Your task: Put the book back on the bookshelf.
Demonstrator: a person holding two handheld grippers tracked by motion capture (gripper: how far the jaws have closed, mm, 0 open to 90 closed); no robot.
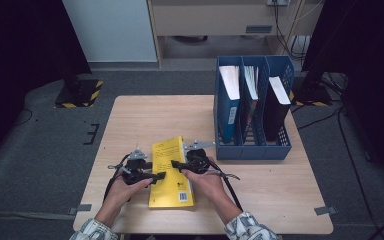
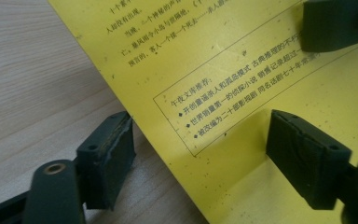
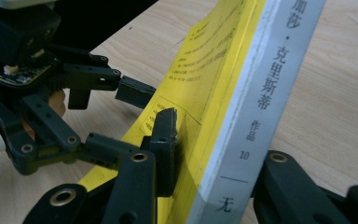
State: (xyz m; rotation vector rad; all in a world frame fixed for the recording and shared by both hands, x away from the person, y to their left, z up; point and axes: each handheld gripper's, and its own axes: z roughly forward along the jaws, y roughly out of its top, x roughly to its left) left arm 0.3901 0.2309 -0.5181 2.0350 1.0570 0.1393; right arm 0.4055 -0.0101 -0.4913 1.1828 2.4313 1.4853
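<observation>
Fingers of the left gripper are seen spread, one pad on the table just beside the left edge of the yellow book, the other pad over its cover; no pinch is observed. At the middle of the table's near side, the book is found lying with its right edge raised. Fingers of the right gripper are pressed on that edge, one pad on the cover, the other behind the grey spine. To the right, a blue file rack holding books is noted.
</observation>
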